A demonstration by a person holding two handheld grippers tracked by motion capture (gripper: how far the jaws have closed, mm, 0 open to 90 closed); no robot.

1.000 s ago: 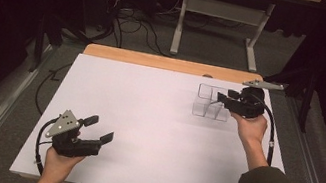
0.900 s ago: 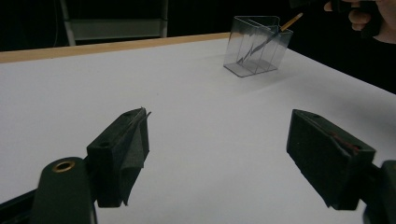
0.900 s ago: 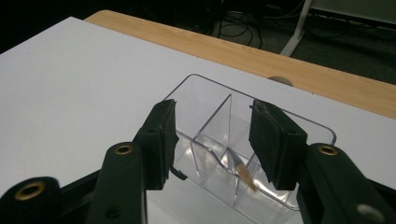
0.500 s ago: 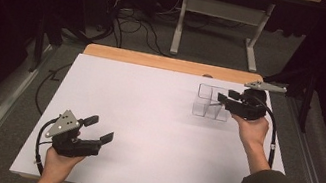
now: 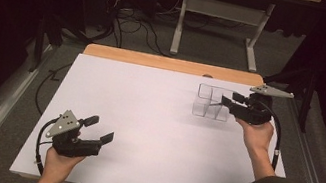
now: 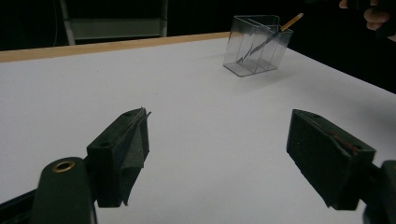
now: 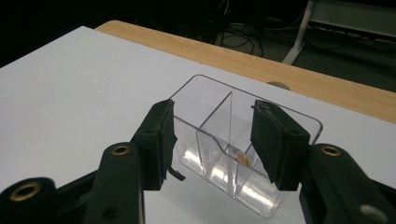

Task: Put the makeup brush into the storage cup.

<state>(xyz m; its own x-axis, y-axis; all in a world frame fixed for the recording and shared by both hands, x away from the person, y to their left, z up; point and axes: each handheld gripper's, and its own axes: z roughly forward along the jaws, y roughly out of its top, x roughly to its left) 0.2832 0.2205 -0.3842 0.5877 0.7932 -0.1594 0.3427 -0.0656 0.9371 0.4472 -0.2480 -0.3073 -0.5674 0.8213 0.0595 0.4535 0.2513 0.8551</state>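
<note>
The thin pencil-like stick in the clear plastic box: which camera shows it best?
The left gripper view: the thin stick leans inside the clear plastic divided box, tan tip poking above the rim. The right gripper view shows just its end; the high view, a faint sliver.

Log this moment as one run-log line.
left tool: open, idle near table's front-left | right tool: open, above clear organizer | pencil: leaning in organizer

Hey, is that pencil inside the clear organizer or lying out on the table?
Inside. The pencil leans in a compartment of the clear organizer, its top end poking above the rim.
</note>
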